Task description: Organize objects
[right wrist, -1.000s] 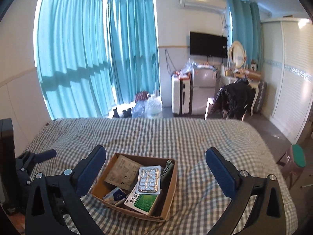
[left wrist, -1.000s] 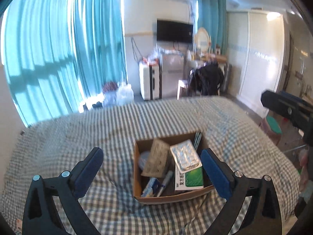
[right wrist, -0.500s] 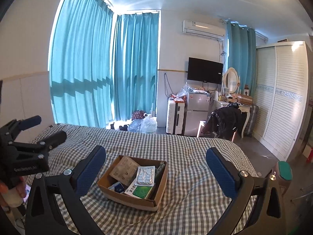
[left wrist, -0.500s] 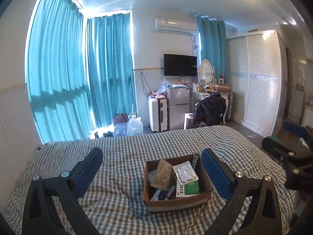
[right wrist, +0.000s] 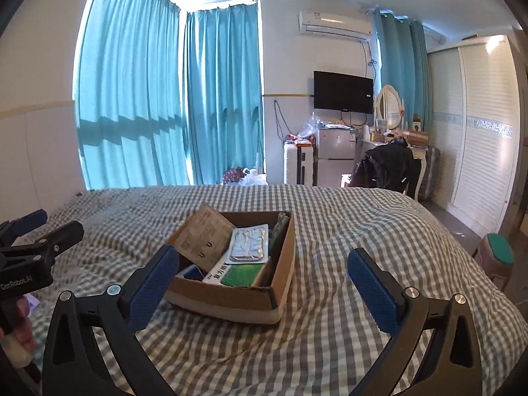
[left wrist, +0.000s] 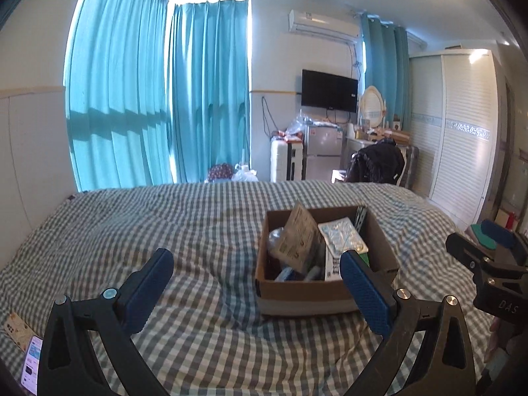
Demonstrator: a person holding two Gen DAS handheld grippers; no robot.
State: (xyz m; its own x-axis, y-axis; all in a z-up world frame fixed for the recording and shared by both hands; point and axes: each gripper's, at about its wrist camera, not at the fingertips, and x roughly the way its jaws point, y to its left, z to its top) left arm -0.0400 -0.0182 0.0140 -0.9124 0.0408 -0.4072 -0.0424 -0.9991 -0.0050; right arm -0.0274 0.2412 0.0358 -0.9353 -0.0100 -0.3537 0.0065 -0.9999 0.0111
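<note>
I hold my left gripper (left wrist: 255,283) and right gripper (right wrist: 264,280), both released, just before the cardboard box (right wrist: 231,293) on the bed (right wrist: 346,217).

The left claw's right finger (left wrist: 364,292) hides the cardboard box's (left wrist: 297,292) near corner; contents beneath the packets stay unclear.
</note>
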